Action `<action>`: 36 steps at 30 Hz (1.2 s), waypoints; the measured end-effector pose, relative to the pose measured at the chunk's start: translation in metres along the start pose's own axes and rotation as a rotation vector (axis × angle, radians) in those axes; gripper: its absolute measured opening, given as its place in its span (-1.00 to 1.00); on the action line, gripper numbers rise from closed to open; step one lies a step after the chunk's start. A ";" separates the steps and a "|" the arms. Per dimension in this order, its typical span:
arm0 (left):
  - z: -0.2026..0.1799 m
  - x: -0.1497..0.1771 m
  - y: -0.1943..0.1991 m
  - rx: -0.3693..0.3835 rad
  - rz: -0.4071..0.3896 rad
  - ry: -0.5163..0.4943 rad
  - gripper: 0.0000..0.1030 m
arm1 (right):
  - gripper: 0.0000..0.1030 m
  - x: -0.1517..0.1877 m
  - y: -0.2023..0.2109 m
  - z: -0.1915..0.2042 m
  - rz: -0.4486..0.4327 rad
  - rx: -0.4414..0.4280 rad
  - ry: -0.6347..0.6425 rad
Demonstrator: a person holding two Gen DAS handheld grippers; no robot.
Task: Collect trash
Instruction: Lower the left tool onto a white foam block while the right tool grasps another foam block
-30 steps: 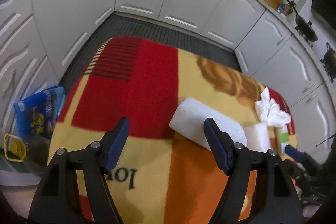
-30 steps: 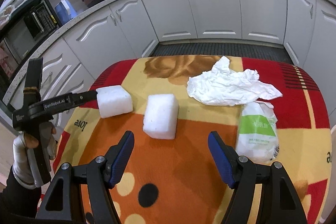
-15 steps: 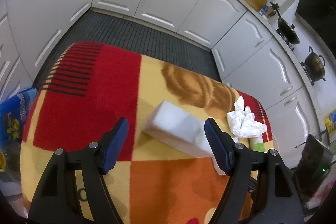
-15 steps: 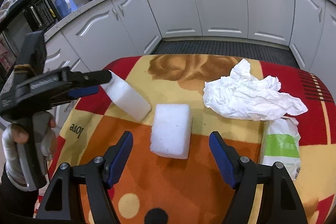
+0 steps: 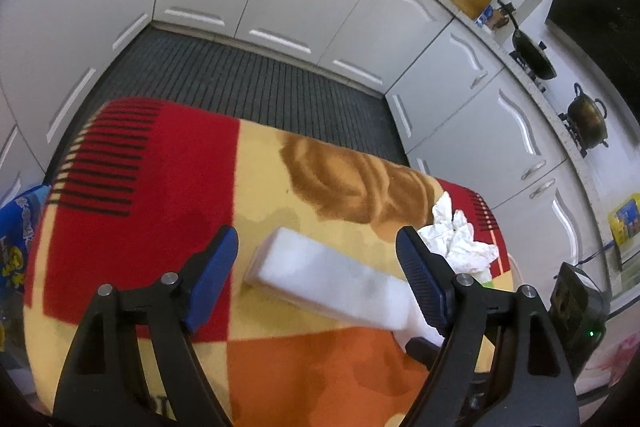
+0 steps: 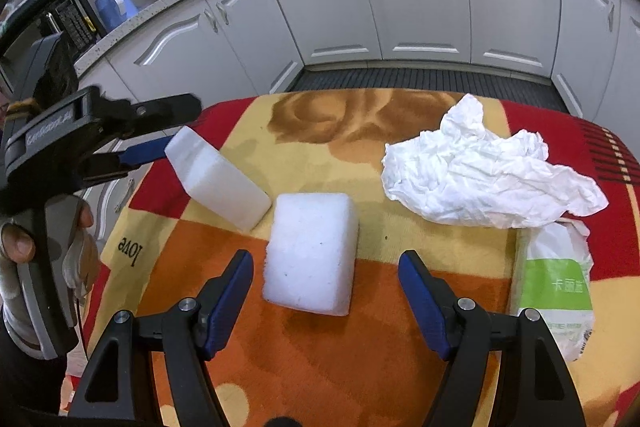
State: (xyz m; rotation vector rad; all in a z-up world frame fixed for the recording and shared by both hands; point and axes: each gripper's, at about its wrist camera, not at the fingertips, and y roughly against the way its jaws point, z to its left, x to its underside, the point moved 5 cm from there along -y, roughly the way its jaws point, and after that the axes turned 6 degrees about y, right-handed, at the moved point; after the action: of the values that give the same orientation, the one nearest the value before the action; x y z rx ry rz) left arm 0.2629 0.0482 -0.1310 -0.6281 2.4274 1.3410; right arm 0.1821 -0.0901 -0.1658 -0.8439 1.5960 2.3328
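At bottom centre of the right wrist view, right gripper (image 6: 326, 293) wide apart, empty, before a white foam block (image 6: 312, 253). Farther left, left gripper (image 5: 316, 275), jaws opening, straddles second foam slab (image 5: 328, 281). Crumpled tissue (image 6: 488, 183) upper right.

Fuzzy matt blanket (image 6: 320, 367) covers the worktop. On it, two porous white foam blocks (image 6: 312, 251), crinkled paper tissue (image 6: 480, 179) and a glossy plastic packet (image 6: 560, 287) beside the tissue.
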 end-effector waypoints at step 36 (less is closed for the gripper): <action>-0.111 0.061 0.037 0.078 -0.023 -0.190 0.07 | -0.30 0.037 0.126 -0.031 -0.183 0.063 0.020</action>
State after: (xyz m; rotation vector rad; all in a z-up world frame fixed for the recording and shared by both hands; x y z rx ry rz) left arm 0.1865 -0.0429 -0.0745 -0.4843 2.3004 1.2305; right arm 0.1050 -0.1743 -0.0944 -0.9587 1.5215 2.1439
